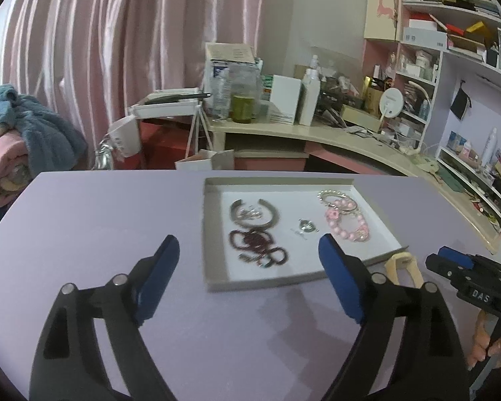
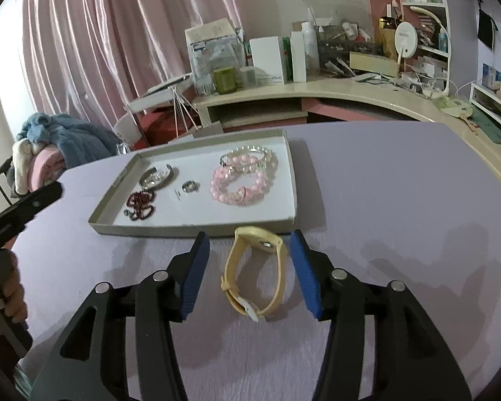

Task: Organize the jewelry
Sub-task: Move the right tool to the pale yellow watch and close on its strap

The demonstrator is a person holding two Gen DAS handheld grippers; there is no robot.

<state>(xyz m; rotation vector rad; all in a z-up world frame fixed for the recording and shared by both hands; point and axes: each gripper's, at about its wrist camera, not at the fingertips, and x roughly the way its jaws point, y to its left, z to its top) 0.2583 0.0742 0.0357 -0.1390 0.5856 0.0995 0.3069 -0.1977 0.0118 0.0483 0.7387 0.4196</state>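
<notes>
Yellow watch point(image 2: 255, 274) on its side on the lilac table point(image 2: 400, 200), just outside the grey tray point(image 2: 197, 227) of bracelets (likely next in). Right gripper point(image 2: 250, 277) spread around it, pads clear; left gripper point(image 1: 250, 280) wide, empty. Cluttered desk point(image 2: 317, 90), pink curtains point(image 2: 100, 50) behind.

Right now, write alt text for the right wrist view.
The open right tool brackets a pale yellow strap watch lying on the lilac table, pads not touching it. Behind sits a shallow grey cardboard tray of bracelets and beads.
</notes>
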